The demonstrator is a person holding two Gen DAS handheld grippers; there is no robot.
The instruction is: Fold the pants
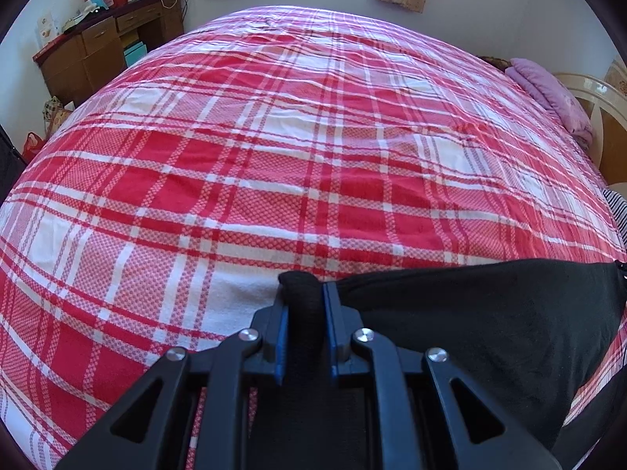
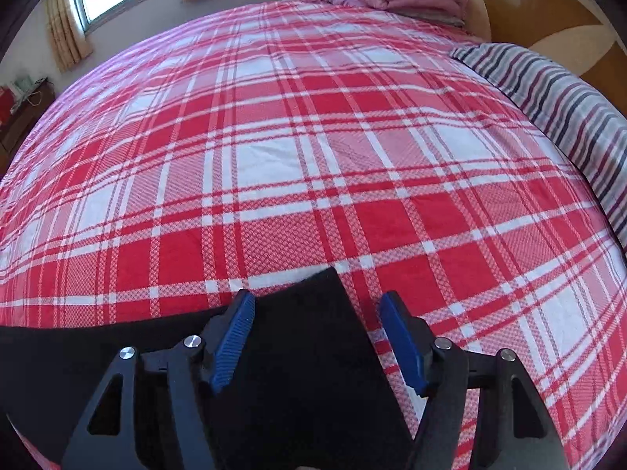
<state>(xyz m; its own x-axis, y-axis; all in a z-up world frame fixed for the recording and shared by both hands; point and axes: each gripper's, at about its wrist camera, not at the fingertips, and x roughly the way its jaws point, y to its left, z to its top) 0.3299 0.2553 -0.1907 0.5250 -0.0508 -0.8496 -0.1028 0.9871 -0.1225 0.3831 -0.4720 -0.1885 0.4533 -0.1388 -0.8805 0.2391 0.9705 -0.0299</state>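
Left gripper point(image 1: 305, 293) pinches the black pants point(image 1: 490, 313) on the plaid bedspread point(image 1: 274, 156); right gripper point(image 2: 313, 305) straddles their corner, jaws apart; no writing legible.

item: black soft-fabric pants point(image 1: 490, 313)
state: one bunched edge pinched between the blue pads of the left claw point(image 1: 305, 305)
pose: cloth spreads flat to the right of that claw
corner: a squared end point(image 2: 313, 313) lies between the spread pads of the right claw point(image 2: 315, 309), untouched
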